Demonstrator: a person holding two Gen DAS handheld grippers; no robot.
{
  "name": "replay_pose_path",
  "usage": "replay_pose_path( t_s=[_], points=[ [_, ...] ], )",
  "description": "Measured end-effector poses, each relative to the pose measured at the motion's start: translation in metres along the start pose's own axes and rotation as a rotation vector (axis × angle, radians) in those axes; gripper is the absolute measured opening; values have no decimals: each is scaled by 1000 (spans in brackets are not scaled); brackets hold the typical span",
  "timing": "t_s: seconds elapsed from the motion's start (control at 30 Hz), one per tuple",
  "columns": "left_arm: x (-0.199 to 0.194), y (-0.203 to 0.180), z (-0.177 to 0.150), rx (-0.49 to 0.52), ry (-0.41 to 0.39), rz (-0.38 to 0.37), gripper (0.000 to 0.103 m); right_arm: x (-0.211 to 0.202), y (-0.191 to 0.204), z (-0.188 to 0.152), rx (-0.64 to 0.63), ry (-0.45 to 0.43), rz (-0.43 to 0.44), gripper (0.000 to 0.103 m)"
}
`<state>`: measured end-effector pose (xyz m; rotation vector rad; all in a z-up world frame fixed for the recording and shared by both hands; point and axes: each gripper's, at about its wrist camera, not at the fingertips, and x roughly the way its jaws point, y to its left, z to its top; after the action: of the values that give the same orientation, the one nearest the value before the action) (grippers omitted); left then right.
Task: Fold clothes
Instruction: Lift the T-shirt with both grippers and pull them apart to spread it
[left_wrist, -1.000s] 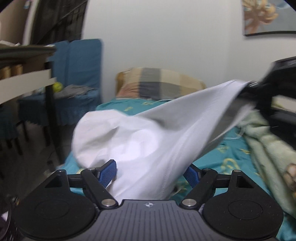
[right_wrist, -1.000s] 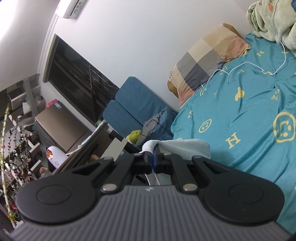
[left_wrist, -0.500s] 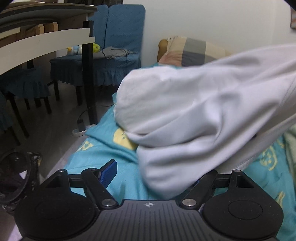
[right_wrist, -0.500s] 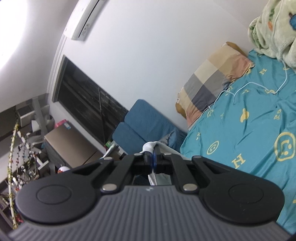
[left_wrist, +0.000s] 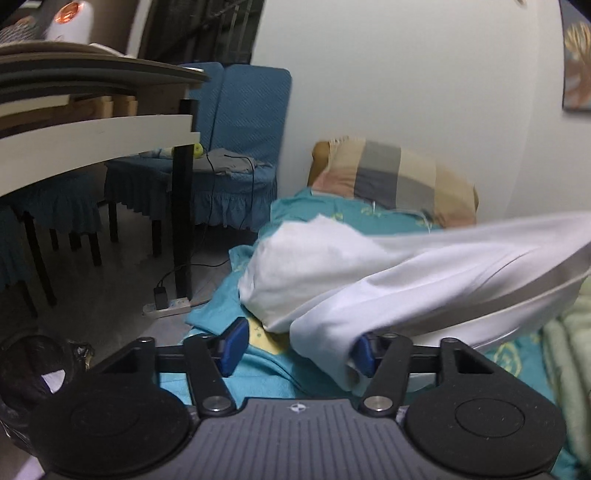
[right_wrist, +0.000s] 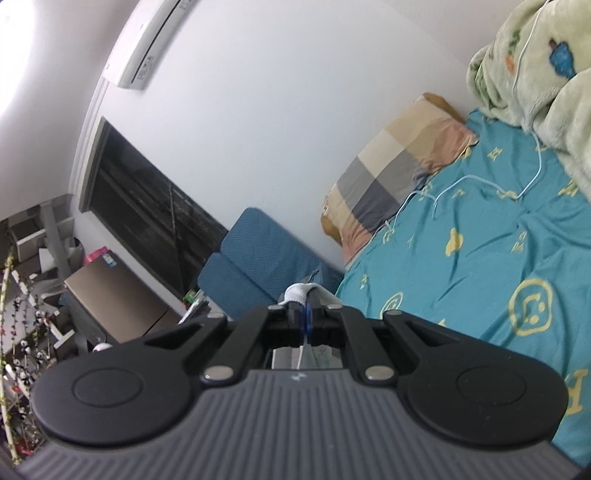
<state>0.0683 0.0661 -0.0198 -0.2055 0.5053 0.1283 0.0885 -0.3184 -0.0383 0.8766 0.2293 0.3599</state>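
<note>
Bed with a teal sheet (right_wrist: 480, 258), printed with yellow faces and letters, fills the near side of the room. A checked pillow (left_wrist: 391, 181) in tan and grey sits at the head, against the white wall. A pale green fleece blanket (right_wrist: 535, 74) is heaped along the far edge of the bed; a thin white cable (right_wrist: 480, 184) trails from it across the sheet. Beside the bed stand 2 blue-covered chairs (left_wrist: 236, 122) and a desk (left_wrist: 92, 140) on dark legs. A power strip (left_wrist: 166, 306) lies on the floor by 1 leg. An air conditioner (right_wrist: 147, 51) hangs above a dark window.

Left gripper (left_wrist: 295, 347): blue pads spread wide. The white garment (left_wrist: 369, 277) drapes against the right pad only; nothing is caught between the 2 pads.

Right gripper (right_wrist: 306, 314): pads pressed together, pinching a bunched edge of the white garment.

The garment hangs stretched from the right of the left-wrist view, its bulk just above the bed's near corner.
</note>
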Motion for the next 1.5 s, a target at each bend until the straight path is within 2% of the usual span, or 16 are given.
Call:
replay_pose_path(
  t_s=[0.1, 0.2, 0.37, 0.47, 0.53, 0.63, 0.8, 0.87, 0.9, 1.03, 1.13, 1.23, 1.3, 1.4, 1.47, 1.5],
  points=[
    [-4, 7, 1, -45, 6, -24, 43, 3, 8, -6, -26, 23, 15, 5],
    [-3, 6, 1, -54, 6, -40, 43, 1, 15, -8, -49, 31, 29, 5],
    [1, -5, -8, -9, 41, -99, 42, 0, 16, -6, -40, 34, 52, 5],
    [-5, -16, -12, 39, 31, -144, 56, 0, 16, -6, -33, 48, 62, 5],
    [-11, -24, -16, 70, 15, -178, 73, 1, 16, -6, -31, 58, 69, 5],
    [-19, -40, -21, 133, -25, -224, 82, 2, 18, -8, -33, 76, 82, 5],
    [-11, -76, -27, 217, -70, -203, 85, 4, 29, -13, -67, 101, 101, 5],
    [-5, -89, -28, 240, -100, -162, 85, 3, 34, -14, -83, 106, 111, 5],
    [-1, -93, -27, 217, -102, -131, 85, 2, 36, -15, -95, 104, 112, 5],
    [28, -83, -20, -8, -47, -45, 86, -2, 42, -14, -119, 79, 123, 5],
    [56, -68, -23, -128, 47, 56, 85, -9, 45, -10, -123, 42, 148, 5],
    [72, -48, -34, -229, 147, 111, 83, -15, 50, -7, -144, -3, 157, 5],
    [76, -33, -42, -265, 208, 133, 84, -19, 50, -4, -143, -33, 153, 5],
    [69, -9, -52, -357, 272, 116, 85, -20, 46, -2, -140, -56, 110, 5],
    [59, -4, -49, -355, 287, 105, 83, -20, 41, -2, -135, -67, 76, 5],
    [53, -3, -46, -346, 285, 97, 78, -21, 39, -1, -131, -74, 58, 5]
  ],
)
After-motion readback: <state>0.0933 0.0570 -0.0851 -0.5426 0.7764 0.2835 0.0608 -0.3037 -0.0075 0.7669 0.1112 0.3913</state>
